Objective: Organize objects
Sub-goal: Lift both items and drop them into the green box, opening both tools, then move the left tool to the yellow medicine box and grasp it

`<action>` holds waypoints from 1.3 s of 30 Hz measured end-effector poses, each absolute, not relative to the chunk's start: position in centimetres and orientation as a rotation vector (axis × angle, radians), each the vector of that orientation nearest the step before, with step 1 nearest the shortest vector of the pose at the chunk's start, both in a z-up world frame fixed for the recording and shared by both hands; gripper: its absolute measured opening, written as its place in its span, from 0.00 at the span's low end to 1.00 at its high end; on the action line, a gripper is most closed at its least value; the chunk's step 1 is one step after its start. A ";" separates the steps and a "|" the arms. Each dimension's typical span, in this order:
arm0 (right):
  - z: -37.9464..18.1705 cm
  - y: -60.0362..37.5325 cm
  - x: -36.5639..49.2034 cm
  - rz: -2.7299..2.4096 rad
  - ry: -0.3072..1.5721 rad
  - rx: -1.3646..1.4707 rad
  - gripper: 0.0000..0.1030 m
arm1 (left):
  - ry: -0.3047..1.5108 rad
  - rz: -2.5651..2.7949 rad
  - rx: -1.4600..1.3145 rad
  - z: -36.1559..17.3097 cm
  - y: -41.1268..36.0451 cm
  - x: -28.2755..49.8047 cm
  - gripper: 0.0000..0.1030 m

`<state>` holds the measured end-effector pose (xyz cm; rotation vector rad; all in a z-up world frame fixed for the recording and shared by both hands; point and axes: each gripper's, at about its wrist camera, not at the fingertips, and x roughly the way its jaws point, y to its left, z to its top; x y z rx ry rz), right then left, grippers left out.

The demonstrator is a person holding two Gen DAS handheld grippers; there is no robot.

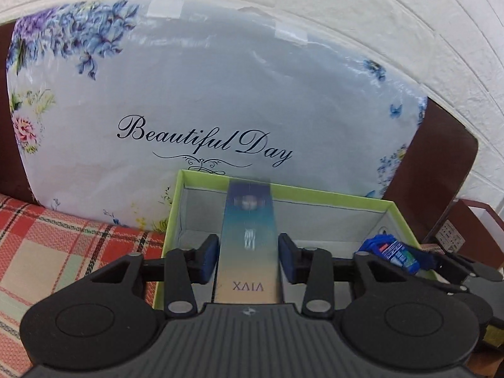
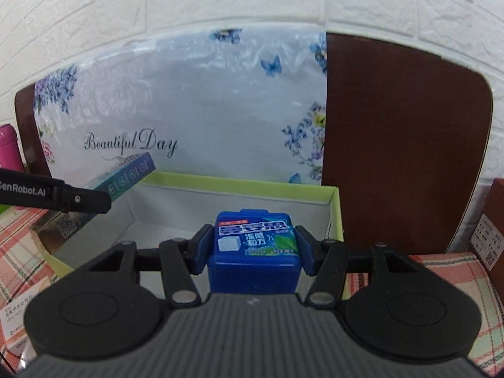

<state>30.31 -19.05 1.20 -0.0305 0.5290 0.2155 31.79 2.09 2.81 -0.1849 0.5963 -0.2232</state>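
My left gripper [image 1: 249, 258] hovers over a lime-green tray [image 1: 315, 194] with a pale inside. A long teal-to-beige box marked VIVX [image 1: 249, 220] lies between its blue pads [image 1: 209, 258]. The box is smeared while the fingers look sharp, so it is loose and the jaws are open. From the right wrist view the same long box [image 2: 132, 173] tilts over the tray's left wall [image 2: 94, 226], beside the left finger [image 2: 85, 201]. My right gripper [image 2: 255, 245] is shut on a blue gum container [image 2: 255, 239] above the tray's near right part. That container [image 1: 390, 250] also shows at the right of the left wrist view.
A floral "Beautiful Day" cushion pack [image 1: 220, 94] stands behind the tray against a brown board [image 2: 409, 141] and a white brick wall. A red plaid cloth [image 1: 63, 245] covers the surface. A pink bottle [image 2: 8, 148] stands far left, a brown box [image 2: 494, 220] right, small cartons [image 2: 25, 315] near left.
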 end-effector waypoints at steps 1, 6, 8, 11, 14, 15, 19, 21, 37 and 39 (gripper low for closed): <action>0.7 -18.9 30.7 0.226 0.547 -0.035 0.53 | 0.593 -0.225 -0.181 2.5 2.1 31.9 0.70; 1.3 -19.0 29.7 0.235 0.487 -0.052 0.95 | 0.606 -0.209 -0.157 2.7 2.4 31.0 0.80; 3.3 -19.7 28.3 0.212 0.422 -0.035 1.00 | 0.587 -0.208 -0.196 3.9 2.9 29.3 0.80; 6.3 -21.0 25.5 0.182 0.356 -0.001 1.00 | 0.552 -0.198 -0.219 6.1 3.3 26.0 0.80; 8.5 -22.2 21.8 0.176 0.309 0.043 1.00 | 0.522 -0.186 -0.206 7.4 3.2 22.4 0.81; 9.0 -22.6 20.5 0.172 0.304 0.057 1.00 | 0.516 -0.185 -0.197 7.6 3.0 21.1 0.81; 9.5 -23.4 15.7 0.175 0.309 0.093 1.00 | 0.517 -0.172 -0.198 7.2 3.2 16.5 0.81; 9.0 -23.9 13.5 0.169 0.325 0.120 1.00 | 0.537 -0.159 -0.213 6.4 3.3 14.5 0.81; -0.8 -24.4 2.5 0.149 0.652 0.167 1.00 | 0.781 -0.136 -0.242 -0.9 3.0 6.6 0.81; -1.7 -24.3 1.8 0.147 0.686 0.186 1.00 | 0.774 -0.158 -0.226 -1.0 2.5 6.1 0.81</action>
